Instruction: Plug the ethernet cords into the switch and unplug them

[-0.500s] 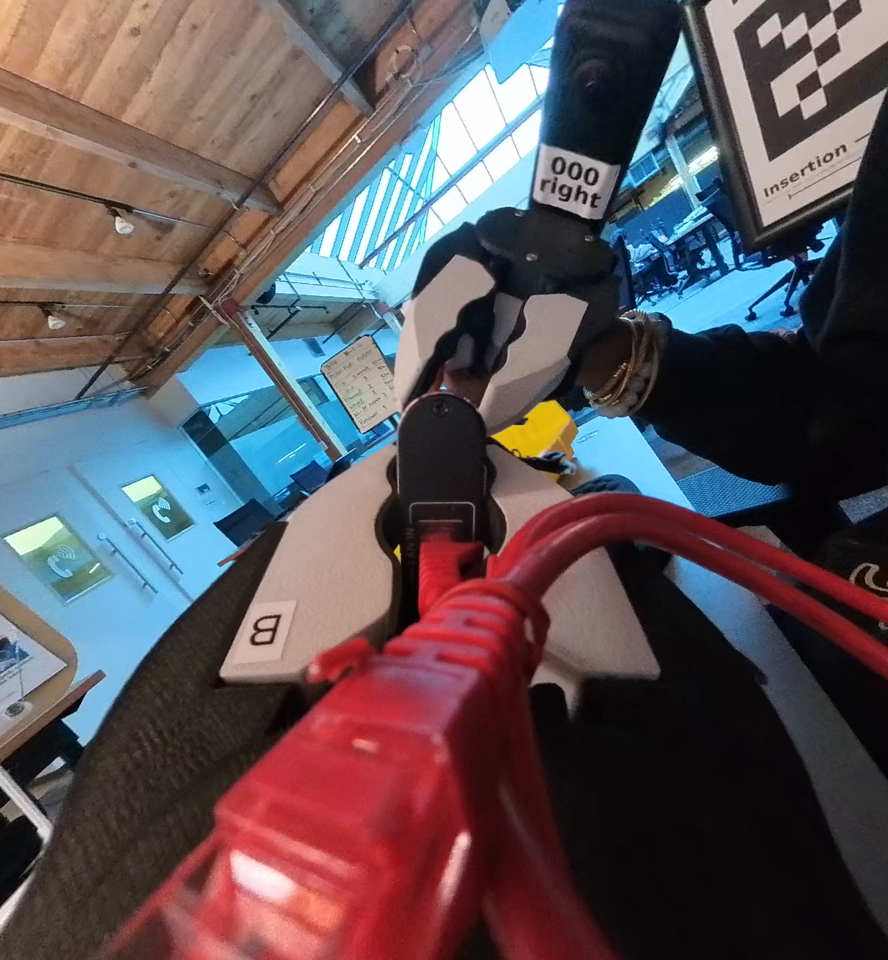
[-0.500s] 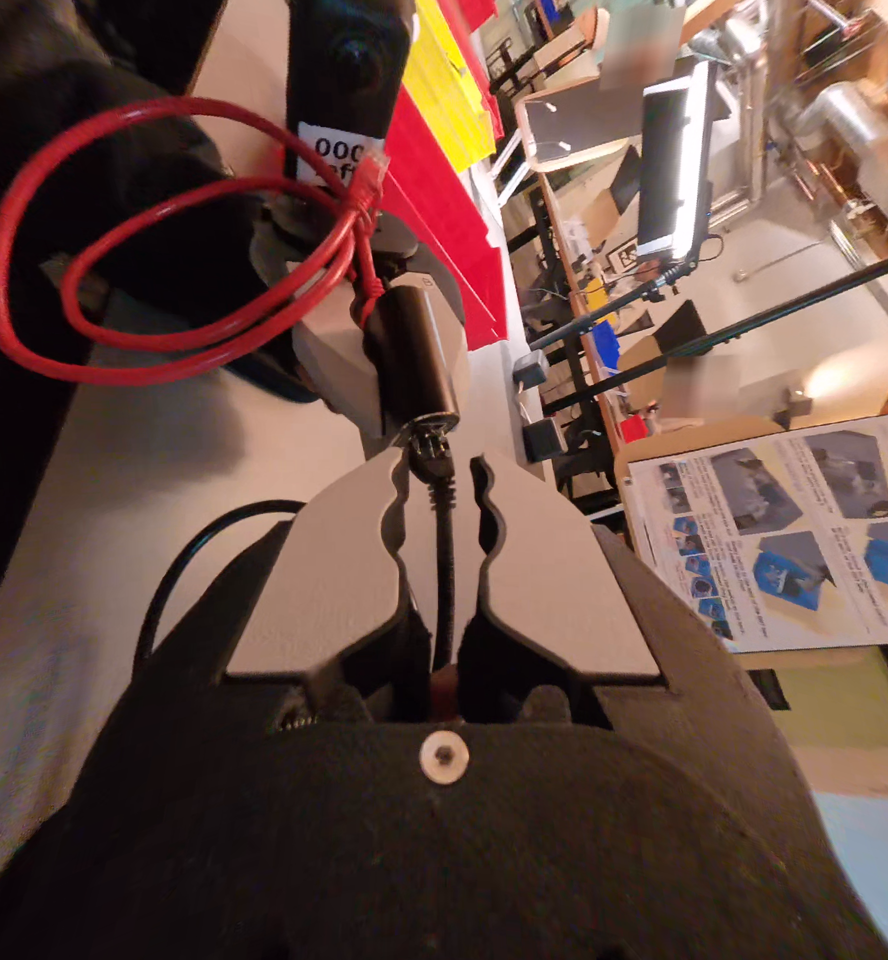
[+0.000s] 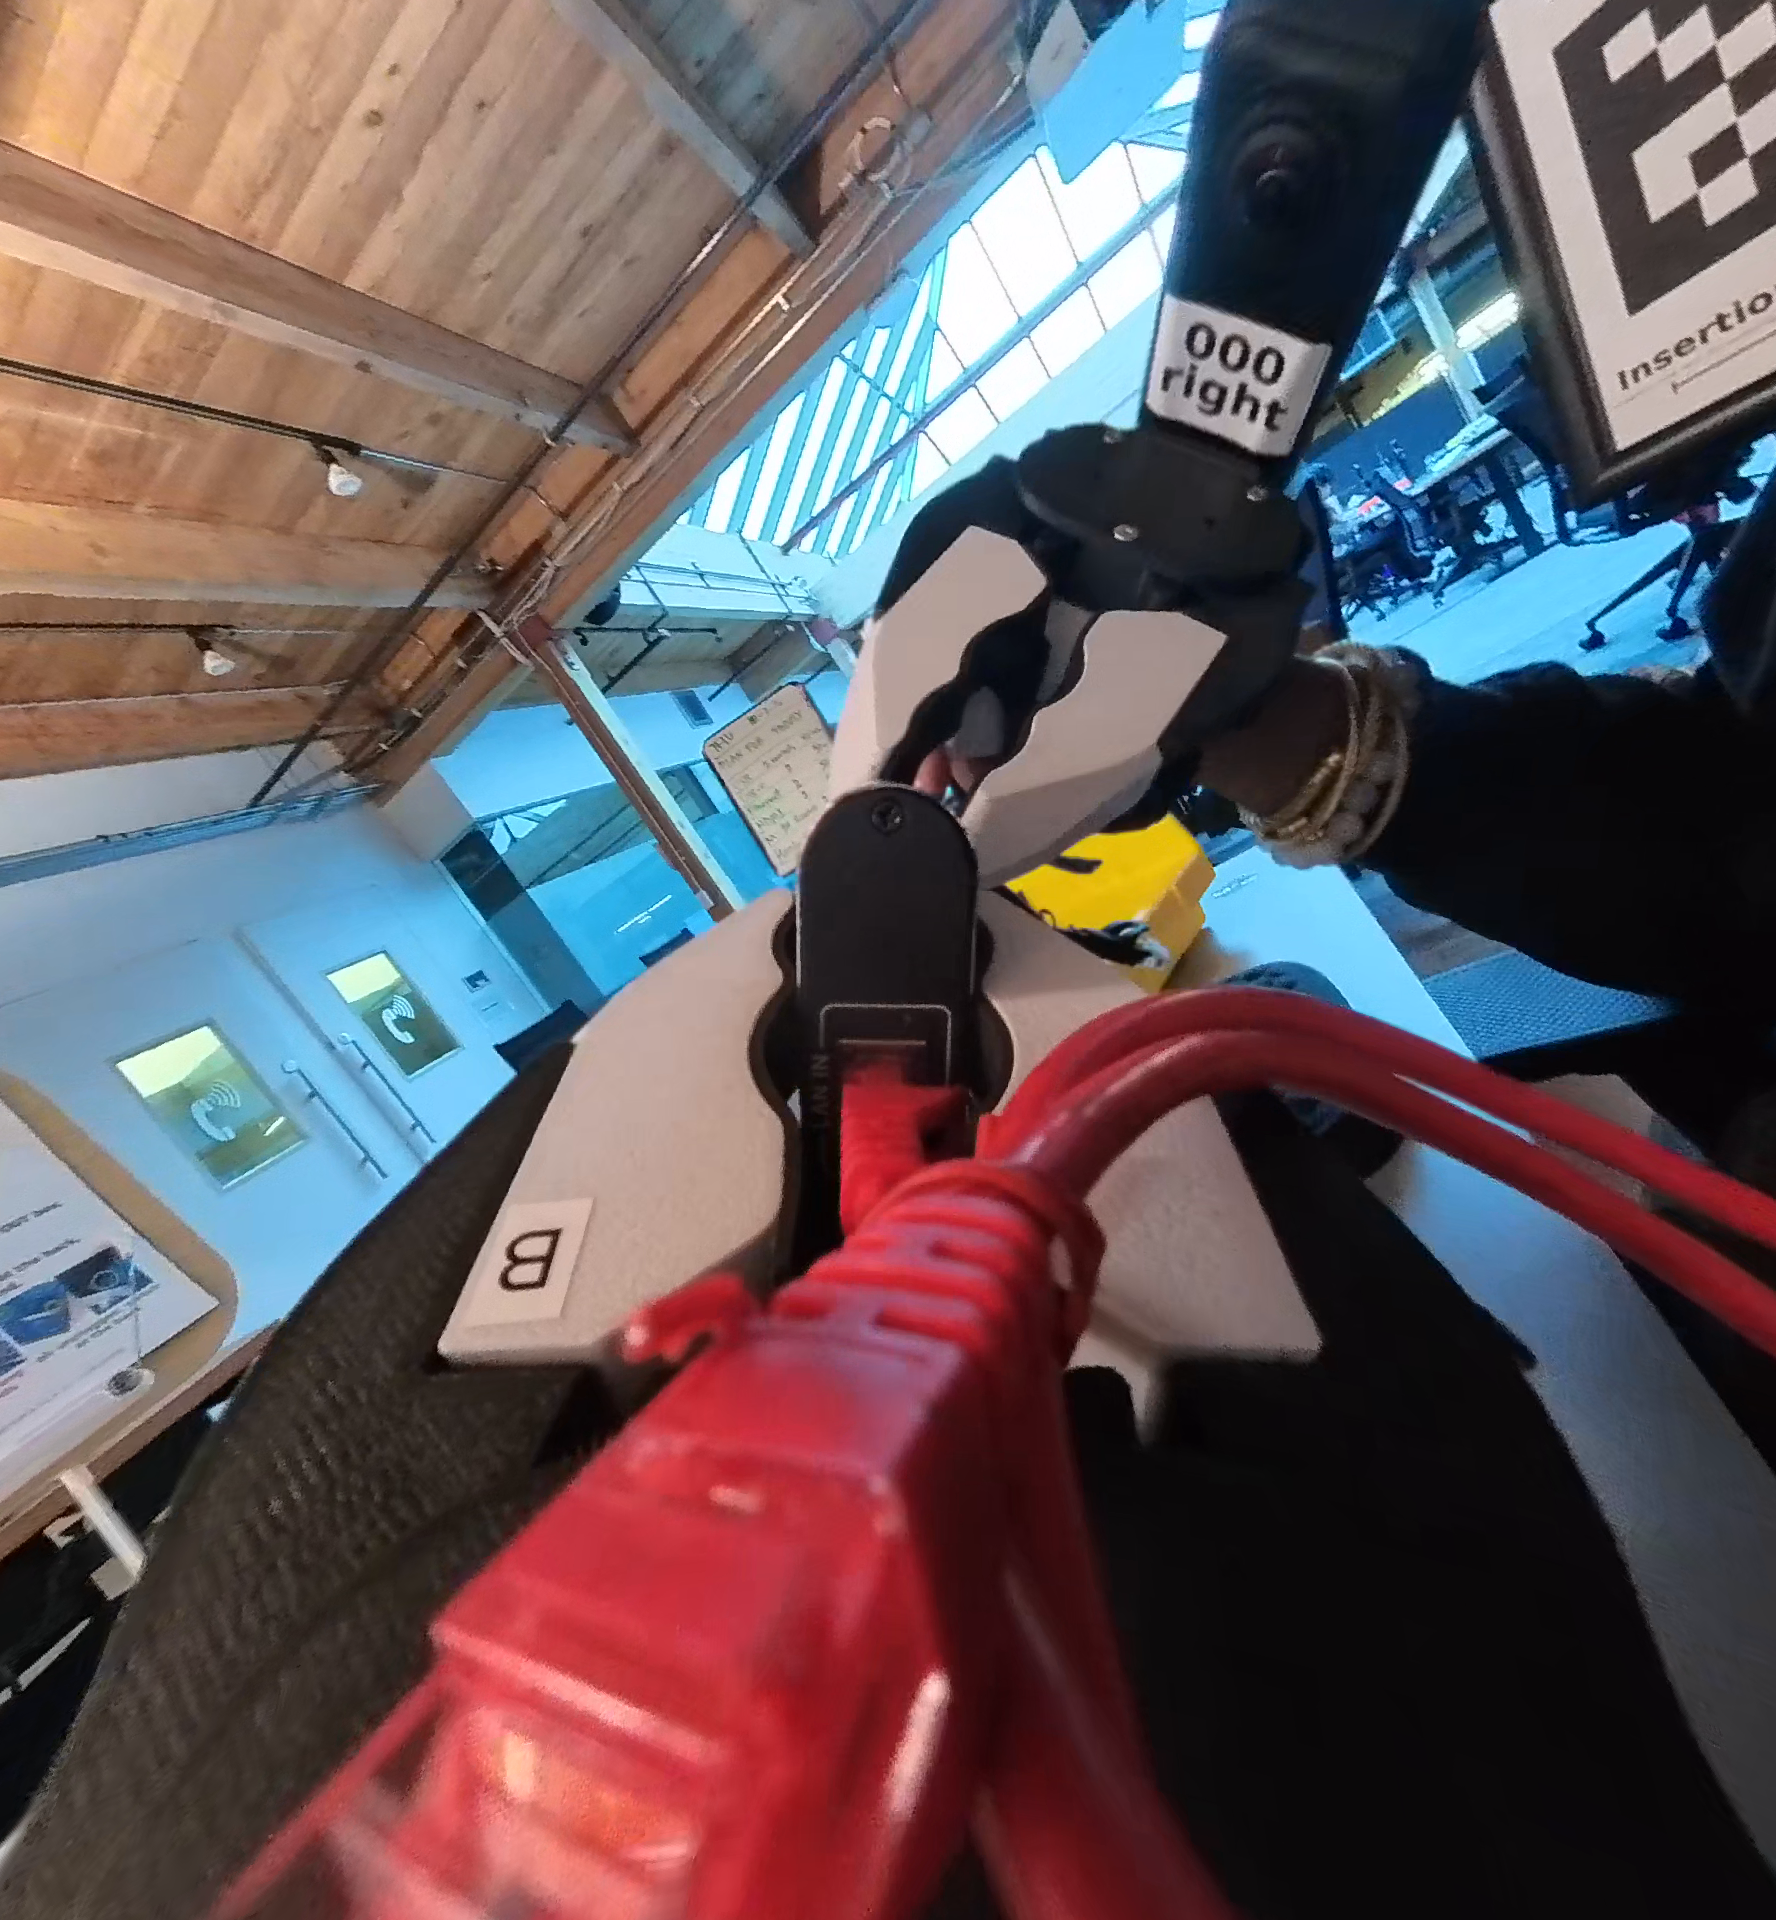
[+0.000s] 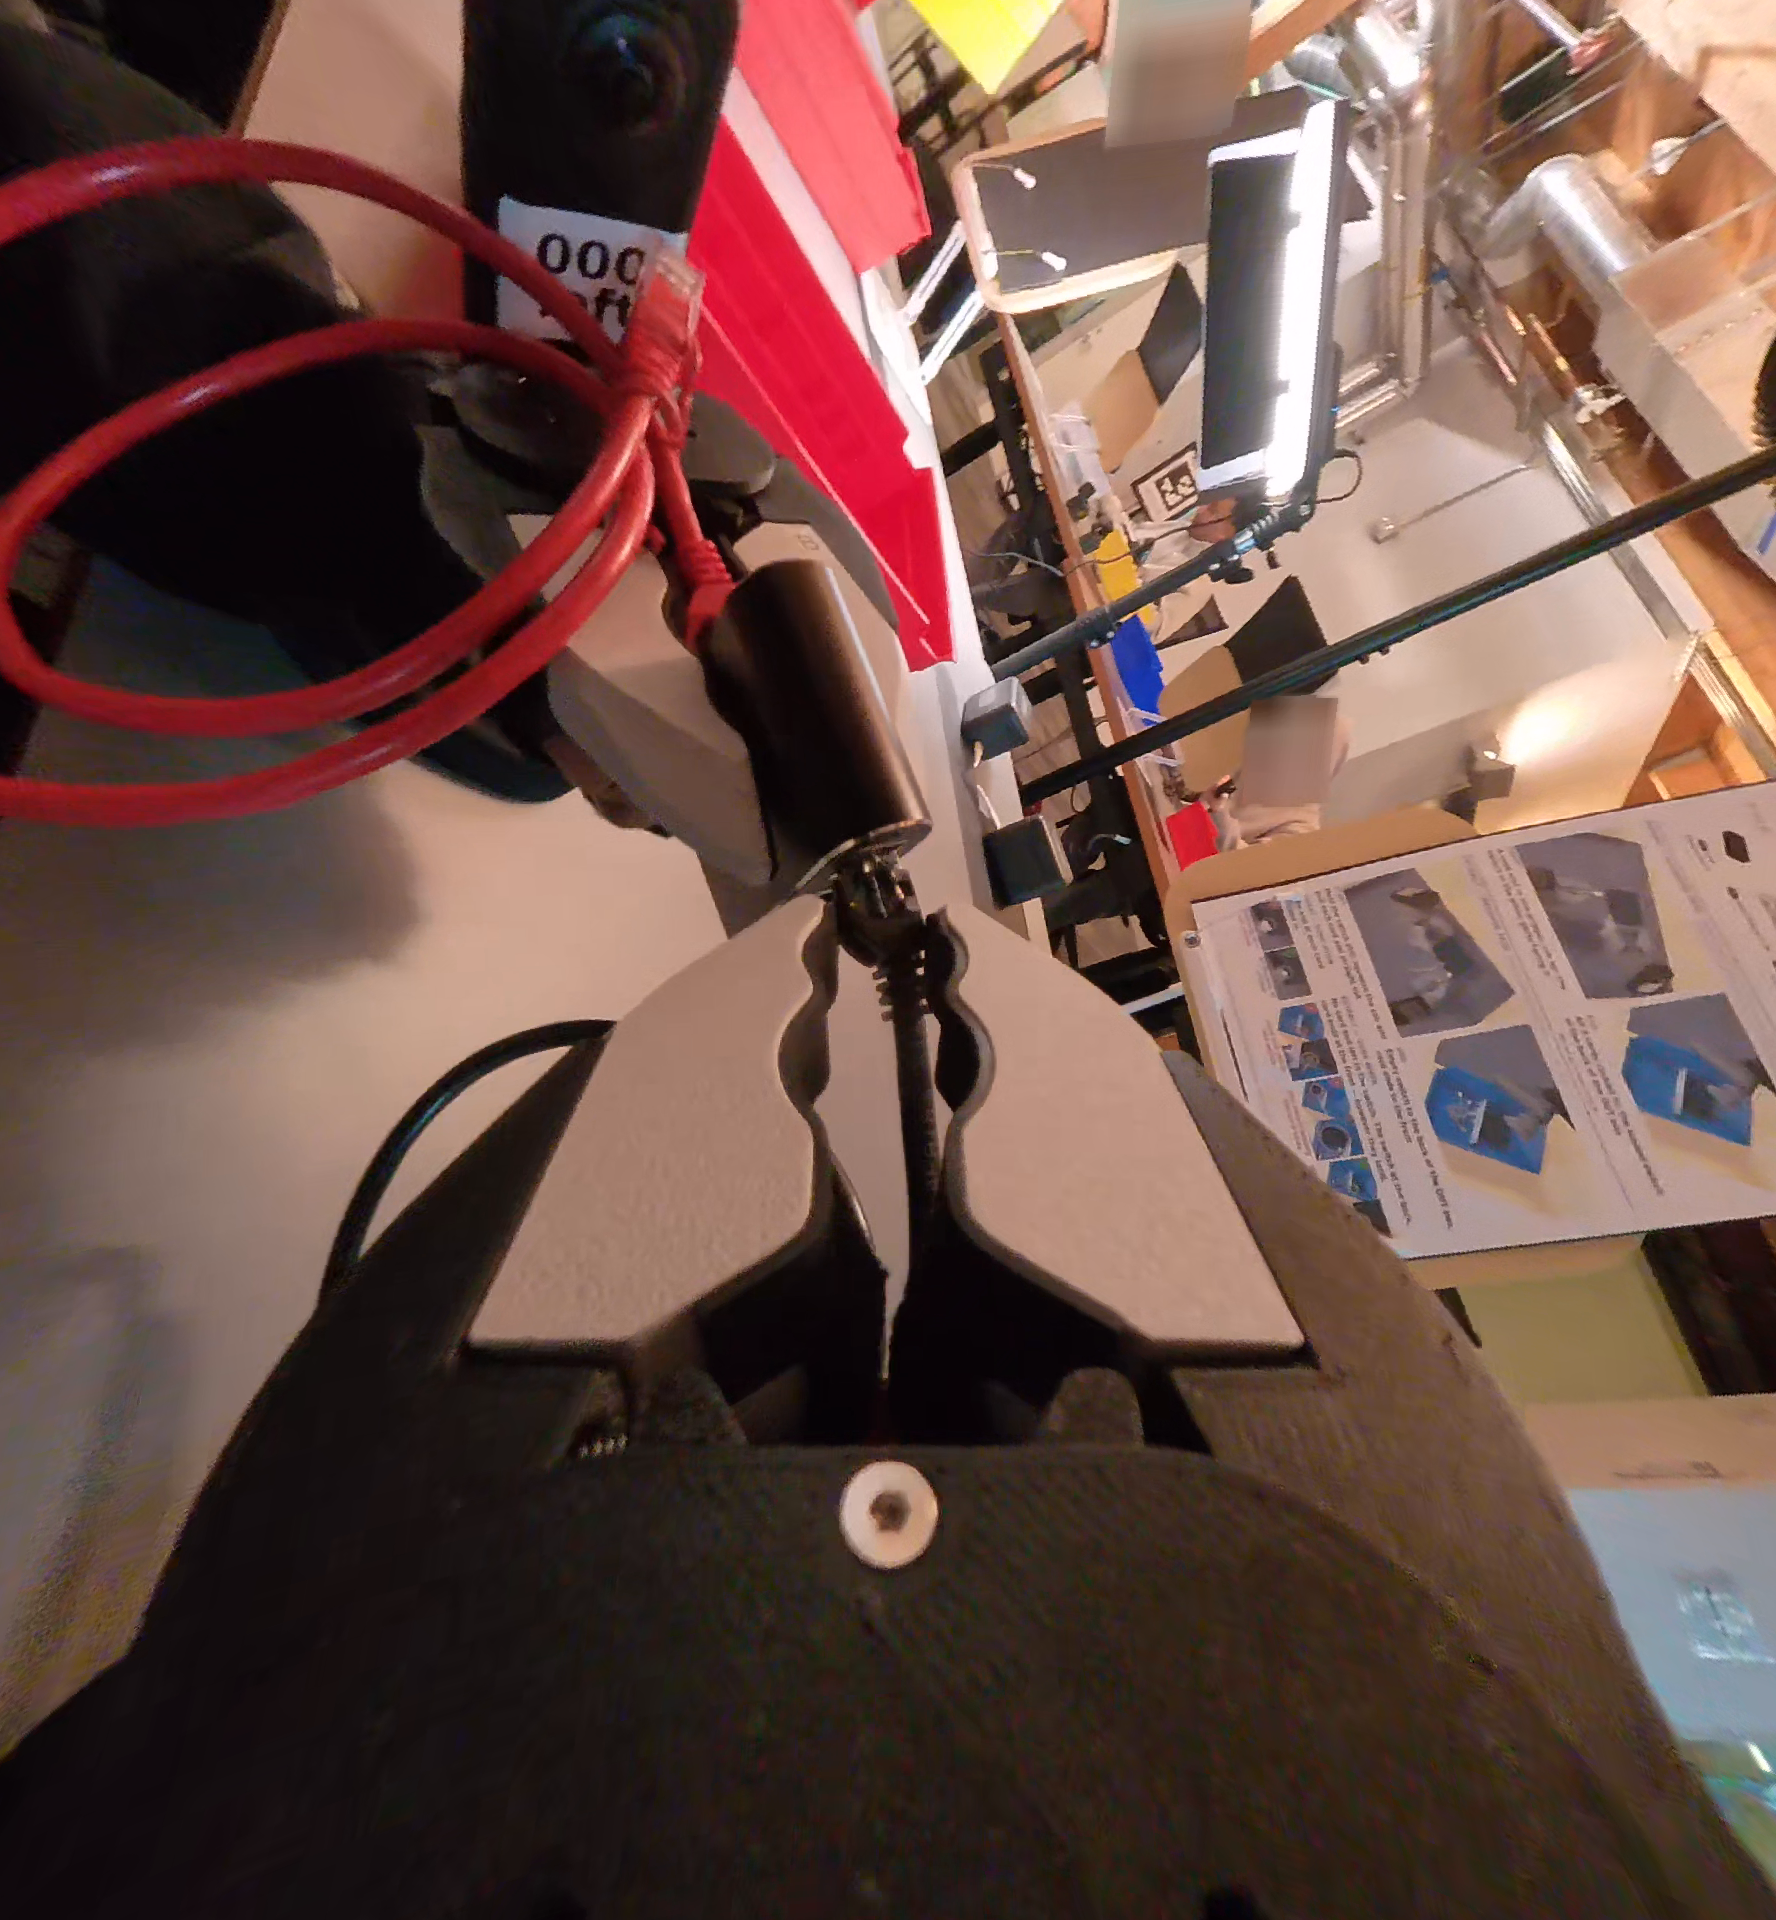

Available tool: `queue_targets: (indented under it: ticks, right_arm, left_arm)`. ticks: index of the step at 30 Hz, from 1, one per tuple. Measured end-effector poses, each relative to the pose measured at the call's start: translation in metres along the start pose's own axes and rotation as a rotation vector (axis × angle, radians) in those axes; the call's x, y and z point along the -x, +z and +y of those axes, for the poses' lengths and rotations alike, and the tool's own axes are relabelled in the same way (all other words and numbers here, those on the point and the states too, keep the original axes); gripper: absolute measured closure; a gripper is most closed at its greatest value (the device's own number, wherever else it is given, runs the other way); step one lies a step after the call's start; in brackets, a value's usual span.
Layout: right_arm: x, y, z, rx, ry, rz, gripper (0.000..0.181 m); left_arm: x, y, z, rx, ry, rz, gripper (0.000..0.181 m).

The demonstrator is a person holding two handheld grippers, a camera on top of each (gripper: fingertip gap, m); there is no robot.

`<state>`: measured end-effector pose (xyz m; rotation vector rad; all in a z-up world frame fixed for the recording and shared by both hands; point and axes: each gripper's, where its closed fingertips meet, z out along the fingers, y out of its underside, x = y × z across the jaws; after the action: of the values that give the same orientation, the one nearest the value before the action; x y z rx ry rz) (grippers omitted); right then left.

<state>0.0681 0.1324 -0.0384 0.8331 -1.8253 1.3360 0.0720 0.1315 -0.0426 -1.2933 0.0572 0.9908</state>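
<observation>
Left tool pinches black switch (red cord plugged in); right tool spread round black cord.

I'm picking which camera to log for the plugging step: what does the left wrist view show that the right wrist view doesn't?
Only the left wrist view shows the switch's port face with the red plug seated in it, and the wooden ceiling.

Only the right wrist view shows the black cord between the right gripper's fingers, entering the switch's opposite end, and the red bins.

Both show the black switch clamped in the left gripper, the coiled red ethernet cord, and the white table.
</observation>
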Motion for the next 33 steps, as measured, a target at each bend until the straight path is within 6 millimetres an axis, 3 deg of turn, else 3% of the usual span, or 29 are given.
queue_targets:
  ticks: [9, 15, 23, 27, 30, 33]
  right_arm:
    - [-0.010, 0.007, 0.000, -0.015, 0.096, 0.051, 0.166]
    - [-0.014, 0.007, -0.002, -0.016, 0.053, 0.092, 0.166]
    - [-0.022, 0.012, 0.007, 0.024, 0.072, 0.152, 0.166]
    - [-0.024, 0.012, 0.005, 0.004, 0.090, 0.151, 0.166]
    - [-0.019, 0.006, -0.002, -0.038, 0.013, 0.102, 0.166]
    - [-0.013, -0.008, 0.000, -0.086, 0.179, -0.075, 0.164]
  left_arm:
    - [0.010, -0.001, -0.001, -0.002, 0.015, -0.080, 0.155]
    - [0.013, 0.000, -0.004, -0.018, -0.046, -0.091, 0.155]
    - [0.021, 0.000, 0.002, 0.044, 0.052, -0.185, 0.155]
    - [0.023, 0.000, 0.000, 0.028, 0.017, -0.176, 0.155]
    - [0.018, -0.001, -0.005, -0.015, -0.025, -0.132, 0.155]
    - [0.005, 0.001, -0.009, -0.055, -0.071, -0.034, 0.155]
